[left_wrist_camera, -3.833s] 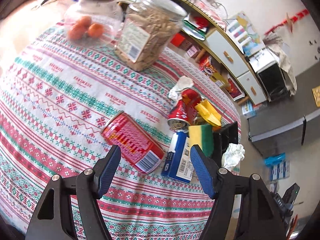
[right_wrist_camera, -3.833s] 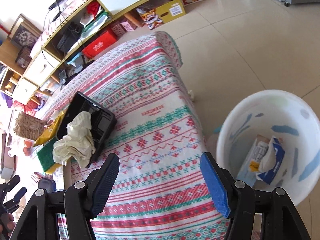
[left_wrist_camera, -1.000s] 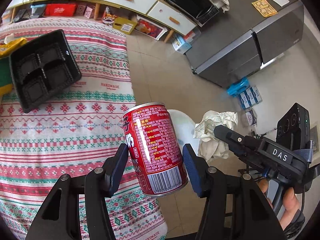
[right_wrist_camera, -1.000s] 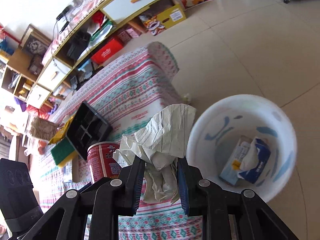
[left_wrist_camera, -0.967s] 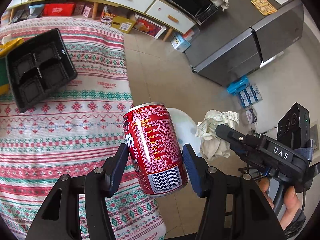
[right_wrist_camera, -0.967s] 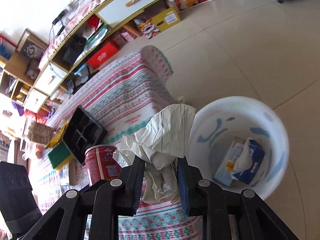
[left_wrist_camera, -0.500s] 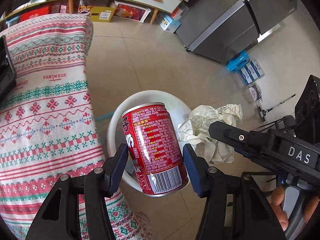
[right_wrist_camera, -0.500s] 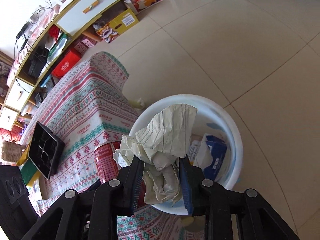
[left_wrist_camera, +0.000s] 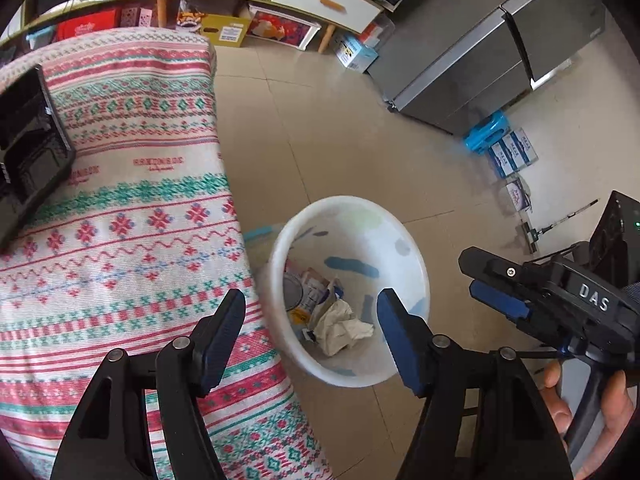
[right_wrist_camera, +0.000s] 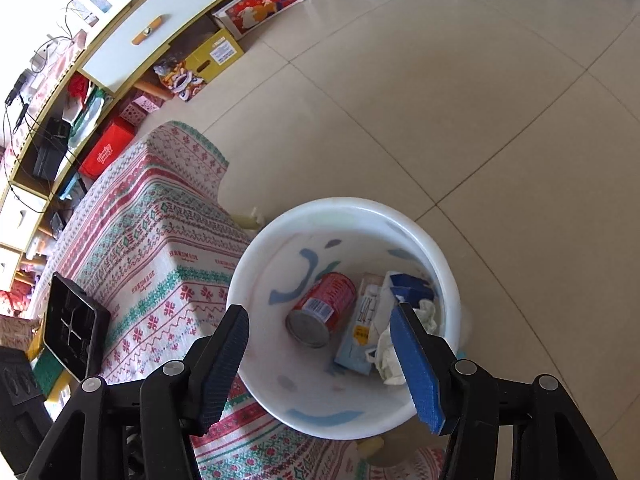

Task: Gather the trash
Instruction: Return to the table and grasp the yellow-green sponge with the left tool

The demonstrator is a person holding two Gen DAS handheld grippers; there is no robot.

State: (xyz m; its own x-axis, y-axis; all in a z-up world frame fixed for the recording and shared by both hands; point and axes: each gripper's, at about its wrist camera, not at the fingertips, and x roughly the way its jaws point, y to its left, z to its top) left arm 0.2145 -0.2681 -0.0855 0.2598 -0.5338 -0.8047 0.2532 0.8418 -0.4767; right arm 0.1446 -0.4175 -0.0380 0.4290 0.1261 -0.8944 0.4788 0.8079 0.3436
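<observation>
Both grippers hover over the white bin (right_wrist_camera: 438,264), which stands on the tiled floor just beside the draped table edge. The right gripper (right_wrist_camera: 320,354) has its blue pads spread and its jaws are opening with nothing between them; the left gripper (left_wrist_camera: 310,334) is likewise opening and empty, its pads framing the bin's mouth. Inside the bin lie the task's things: a red can (right_wrist_camera: 324,308) on its side with its silver end toward the camera, a crumpled paper wad (left_wrist_camera: 340,326) against the wall, and a flattened blue-and-white carton (right_wrist_camera: 360,336) between them. Judging by looks, the can is light, rigid and smooth-walled, so it would be best taken across its round body near the middle, where the pads sit flat; pinched hard it could dent, and its slick side could slip under a loose grip. The paper is soft and nearly weightless, compresses under any squeeze, and can be taken anywhere on its bulk. Farther off, on the patterned tablecloth (left_wrist_camera: 132,240), a black plastic tray (right_wrist_camera: 74,326) remains, thin and probably flexible, likely best caught by its rim. Beyond it a green sponge (right_wrist_camera: 46,374) and something yellow show at the picture's edge, too small to judge.
</observation>
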